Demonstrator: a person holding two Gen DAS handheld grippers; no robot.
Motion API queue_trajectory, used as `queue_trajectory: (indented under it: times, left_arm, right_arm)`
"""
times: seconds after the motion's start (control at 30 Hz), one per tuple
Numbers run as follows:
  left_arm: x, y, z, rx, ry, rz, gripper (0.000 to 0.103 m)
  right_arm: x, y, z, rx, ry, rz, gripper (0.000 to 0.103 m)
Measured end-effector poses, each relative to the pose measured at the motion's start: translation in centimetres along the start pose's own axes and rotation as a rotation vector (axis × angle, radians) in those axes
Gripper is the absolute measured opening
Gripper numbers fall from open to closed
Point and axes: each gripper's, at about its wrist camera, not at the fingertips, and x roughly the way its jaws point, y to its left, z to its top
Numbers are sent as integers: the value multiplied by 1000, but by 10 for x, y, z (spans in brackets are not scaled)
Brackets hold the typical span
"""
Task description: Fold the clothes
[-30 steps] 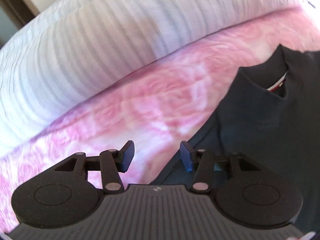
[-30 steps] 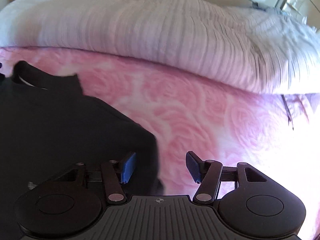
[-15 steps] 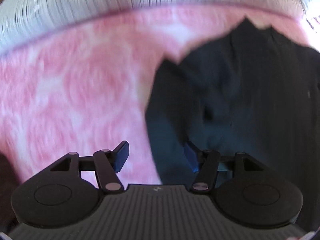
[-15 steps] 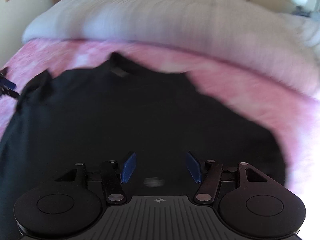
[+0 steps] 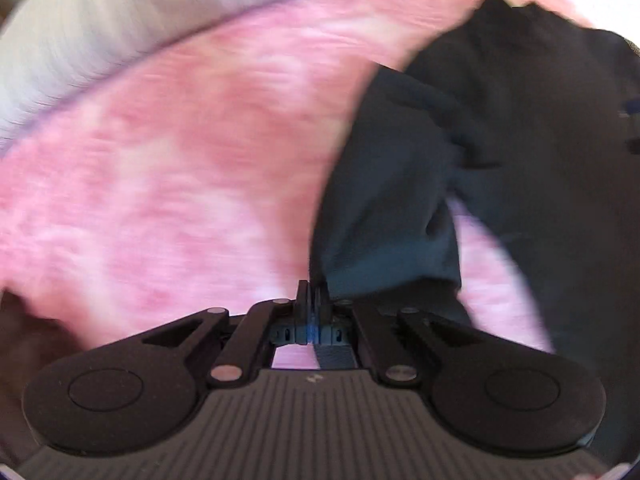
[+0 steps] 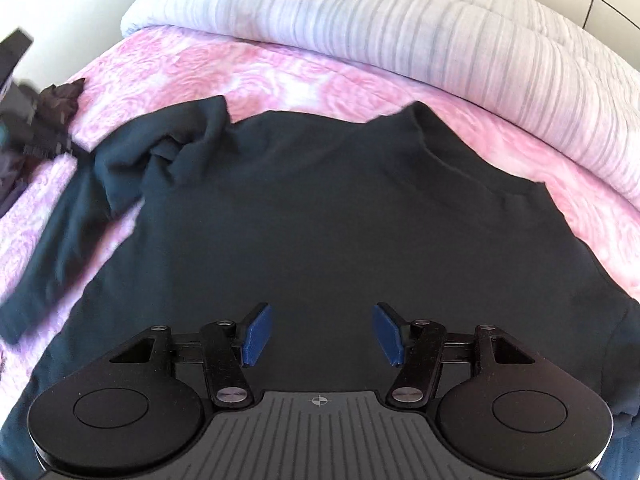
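**Dark top spread on a pink bed, one sleeve pinched**

Left wrist view, blurred: the left tongs (image 5: 311,300) are closed tight on the cuff end of a sleeve (image 5: 384,184) of a dark long-sleeved top (image 5: 520,128). The sleeve runs from the tongs up and away to the body of the top, which lies to the right over a pink rose-print bedsheet (image 5: 160,160). A pale striped duvet (image 5: 80,32) is bunched beyond the top. No writing can be read.

Right wrist view, sharp: the right tongs (image 6: 322,334) are wide open, holding nothing, poised just above the top (image 6: 320,220). The top lies flat and spread, collar (image 6: 416,120) toward the duvet (image 6: 440,40). Its left sleeve (image 6: 120,168) is crumpled and stretched outward across the sheet (image 6: 280,72).

Judging from this, the body shows no fold; the sleeve looks midway through being drawn out or folded in. No brand or label is legible.
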Motion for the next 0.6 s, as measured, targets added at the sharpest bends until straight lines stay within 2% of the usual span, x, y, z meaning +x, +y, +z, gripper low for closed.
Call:
queue_trajectory:
  times: [0.17, 0.27, 0.4, 0.6]
  left_arm:
    - [-6, 28, -10, -113, -35, 15, 25]
    - [-8, 13, -13, -98, -51, -7, 29]
    - [-11, -11, -15, -67, -70, -40, 29]
    - [-16, -47, -19, -21, -99, -89, 30]
  right_arm:
    - [-1, 19, -5, 33, 23, 0, 60]
    - [-4, 24, -14, 51, 46, -14, 60]
    - [-16, 15, -36, 105, 66, -73, 60]
    - [-55, -40, -88, 235, 114, -265, 60]
